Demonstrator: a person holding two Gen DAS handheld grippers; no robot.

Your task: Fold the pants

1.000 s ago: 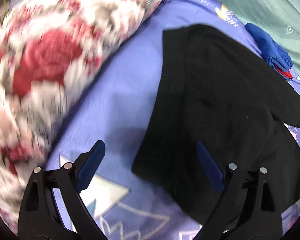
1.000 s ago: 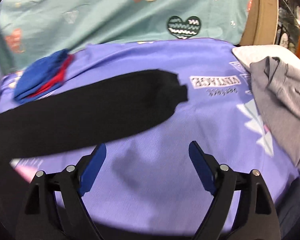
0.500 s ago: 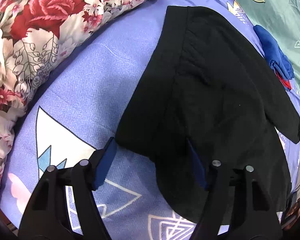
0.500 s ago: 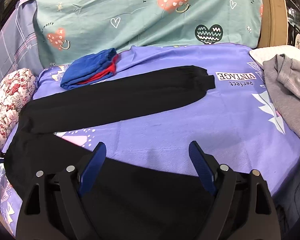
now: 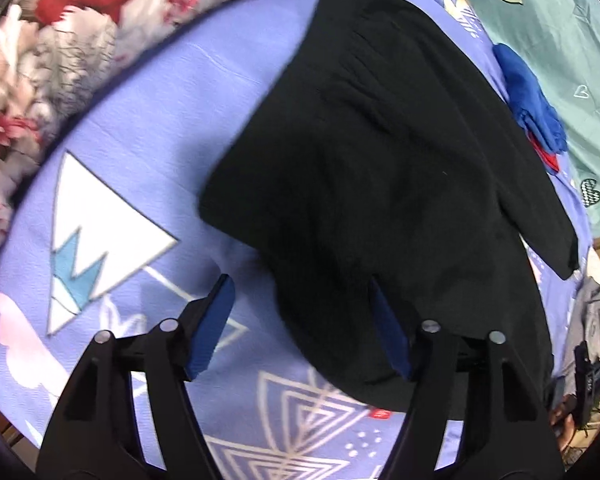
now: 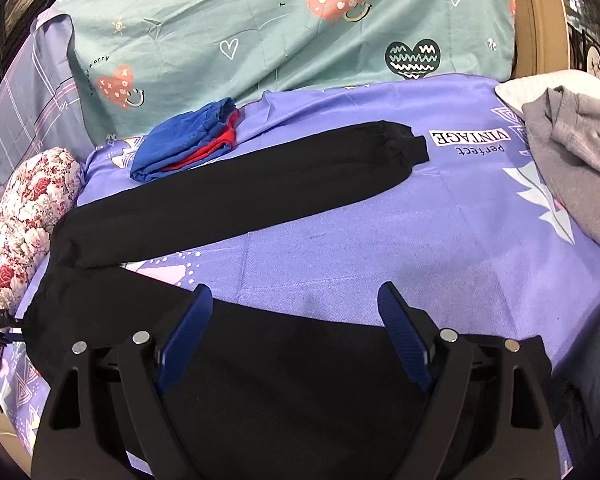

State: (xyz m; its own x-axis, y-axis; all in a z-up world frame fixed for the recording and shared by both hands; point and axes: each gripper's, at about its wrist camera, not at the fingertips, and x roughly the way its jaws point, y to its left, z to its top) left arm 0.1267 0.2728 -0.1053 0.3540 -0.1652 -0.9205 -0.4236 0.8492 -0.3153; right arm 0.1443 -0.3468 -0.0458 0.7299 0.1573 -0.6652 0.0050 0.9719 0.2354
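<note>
Lying spread on the purple sheet (image 6: 440, 240), legs splayed apart, the black pants (image 6: 228, 200) are untouched — left gripper (image 5: 300, 316) and right gripper (image 6: 292, 320) both gape wide, empty; pinching one layer only risks a bunched, crooked fold

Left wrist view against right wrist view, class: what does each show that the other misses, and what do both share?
Left only: the left claw, open, at the waistband corner of the pants; the white mountain print.

Right only: the right claw, open, over the near leg; the far leg's cuff; the "perfect VINTAGE" print; most of the grey garment.

Both: the pants, the purple sheet, the floral bolster, the blue-and-red clothes, the teal pillow.
</note>
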